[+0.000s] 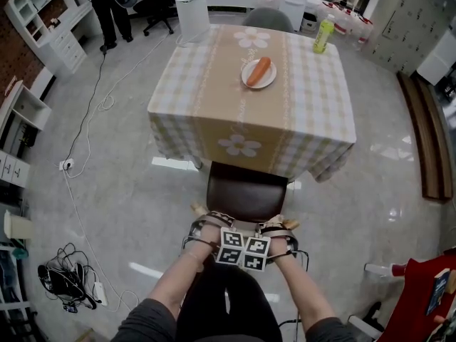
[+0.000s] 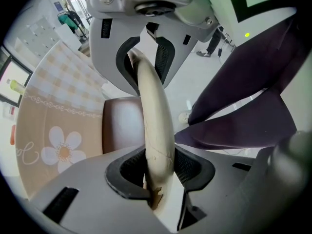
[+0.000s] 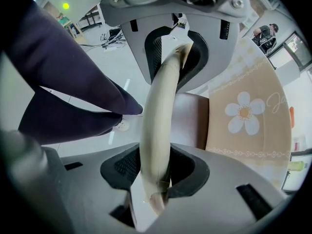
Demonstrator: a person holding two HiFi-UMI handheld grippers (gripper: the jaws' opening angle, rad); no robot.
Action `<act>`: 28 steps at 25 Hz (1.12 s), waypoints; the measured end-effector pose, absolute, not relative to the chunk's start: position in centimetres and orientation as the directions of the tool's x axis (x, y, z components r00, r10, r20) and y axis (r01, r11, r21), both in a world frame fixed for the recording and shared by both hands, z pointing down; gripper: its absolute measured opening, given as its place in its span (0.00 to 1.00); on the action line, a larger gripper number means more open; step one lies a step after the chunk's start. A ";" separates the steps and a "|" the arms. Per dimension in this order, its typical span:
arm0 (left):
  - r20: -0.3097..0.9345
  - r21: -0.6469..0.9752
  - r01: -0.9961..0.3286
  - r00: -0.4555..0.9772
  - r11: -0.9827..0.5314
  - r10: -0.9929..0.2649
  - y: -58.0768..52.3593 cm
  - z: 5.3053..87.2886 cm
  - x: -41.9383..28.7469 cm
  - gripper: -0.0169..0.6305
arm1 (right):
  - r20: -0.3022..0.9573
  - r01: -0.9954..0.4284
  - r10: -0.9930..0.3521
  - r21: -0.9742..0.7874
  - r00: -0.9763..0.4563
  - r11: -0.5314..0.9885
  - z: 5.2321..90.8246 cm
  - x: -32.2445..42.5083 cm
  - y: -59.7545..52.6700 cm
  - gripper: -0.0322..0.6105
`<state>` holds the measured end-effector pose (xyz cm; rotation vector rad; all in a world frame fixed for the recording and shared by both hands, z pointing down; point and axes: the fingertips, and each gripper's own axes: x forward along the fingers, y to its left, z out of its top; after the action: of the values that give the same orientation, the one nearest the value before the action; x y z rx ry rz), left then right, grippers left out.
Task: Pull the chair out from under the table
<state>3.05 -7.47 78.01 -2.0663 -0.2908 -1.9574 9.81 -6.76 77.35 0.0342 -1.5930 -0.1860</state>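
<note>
left tool (image 2: 153,123) (right tool (image 3: 160,118) too) clamps chair (image 1: 246,194).

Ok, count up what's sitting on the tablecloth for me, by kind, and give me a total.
plate: 1
carrot: 1
bottle: 1
Total: 3

A dining set-up inside a lab or office: clothed table (image 1: 214,98), white shelves (image 1: 39,9), office chair (image 1: 158,7), lockers (image 1: 410,16), cables (image 1: 65,282) on tiled floor (image 1: 114,191).
</note>
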 end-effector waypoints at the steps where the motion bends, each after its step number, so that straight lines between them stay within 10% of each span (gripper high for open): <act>1: 0.997 -0.064 0.335 0.061 -0.940 -0.046 -7.1 78.0 3.0 0.25 | 0.990 0.093 -0.138 0.141 -0.035 0.986 77.3 9.8 -6.4 0.26; 28: 0.997 -0.072 0.360 0.055 -0.930 -0.056 2.8 78.3 1.5 0.25 | 0.988 0.077 -0.148 0.150 -0.035 0.986 77.7 8.3 3.7 0.27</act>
<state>1.49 2.76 78.34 -2.0356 -0.3065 -1.9477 8.26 3.67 77.73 0.0549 -1.5961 -0.1809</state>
